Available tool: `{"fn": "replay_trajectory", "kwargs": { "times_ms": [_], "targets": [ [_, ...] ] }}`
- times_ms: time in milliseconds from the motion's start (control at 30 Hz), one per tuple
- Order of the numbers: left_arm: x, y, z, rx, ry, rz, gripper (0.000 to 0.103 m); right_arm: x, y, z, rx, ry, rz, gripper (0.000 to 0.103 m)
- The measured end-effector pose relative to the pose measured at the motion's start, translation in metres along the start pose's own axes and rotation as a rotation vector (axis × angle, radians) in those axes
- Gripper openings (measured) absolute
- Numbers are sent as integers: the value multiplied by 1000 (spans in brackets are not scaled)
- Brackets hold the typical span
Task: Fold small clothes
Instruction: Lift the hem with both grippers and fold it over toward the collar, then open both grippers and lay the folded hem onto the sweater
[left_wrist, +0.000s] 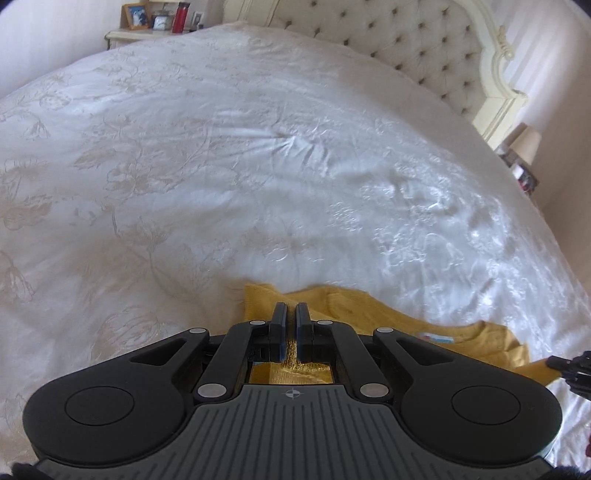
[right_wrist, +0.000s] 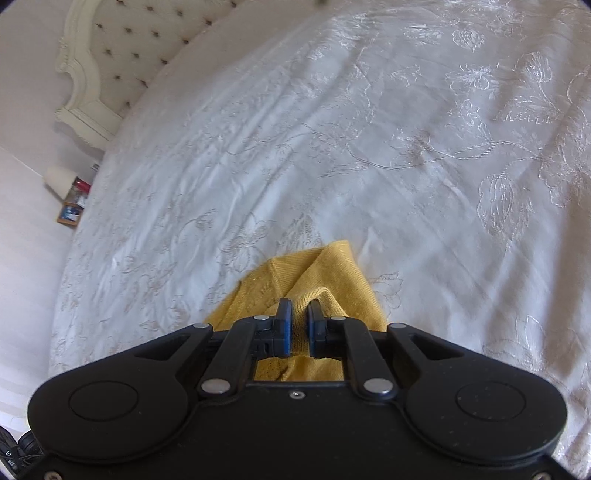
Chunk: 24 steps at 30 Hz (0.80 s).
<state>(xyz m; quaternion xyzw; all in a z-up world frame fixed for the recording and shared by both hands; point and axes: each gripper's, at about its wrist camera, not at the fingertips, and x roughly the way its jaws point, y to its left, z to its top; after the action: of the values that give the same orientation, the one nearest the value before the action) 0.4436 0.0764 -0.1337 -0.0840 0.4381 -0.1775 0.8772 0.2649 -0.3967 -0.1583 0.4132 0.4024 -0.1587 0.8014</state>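
Observation:
A small mustard-yellow knit top lies on the white bedspread at the near edge. In the left wrist view my left gripper is shut on a fold of its edge, with fabric showing between the pads. A label shows on the top to the right. In the right wrist view the same yellow top is bunched under my right gripper, which is shut on a raised fold of the knit. The right gripper's tip also shows at the right edge of the left wrist view.
The white embroidered bedspread fills both views. A tufted cream headboard stands at the back. A nightstand with photo frames and a red bottle is at the far left; a lamp stands beside the bed.

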Motion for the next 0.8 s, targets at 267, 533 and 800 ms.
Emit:
{"fn": "replay_trajectory", "kwargs": {
  "times_ms": [267,533,800],
  "targets": [
    [21,26,9,-51,50,32,71,11,-2,5,-53,-40,-90,66],
    [-12,-16,-20,154,27,84,90,-5,47,-42,-369,-59,-133,101],
    [2,-68,-72,313,143,38,91,22,87,-110,-615,73,-106,101]
  ]
}}
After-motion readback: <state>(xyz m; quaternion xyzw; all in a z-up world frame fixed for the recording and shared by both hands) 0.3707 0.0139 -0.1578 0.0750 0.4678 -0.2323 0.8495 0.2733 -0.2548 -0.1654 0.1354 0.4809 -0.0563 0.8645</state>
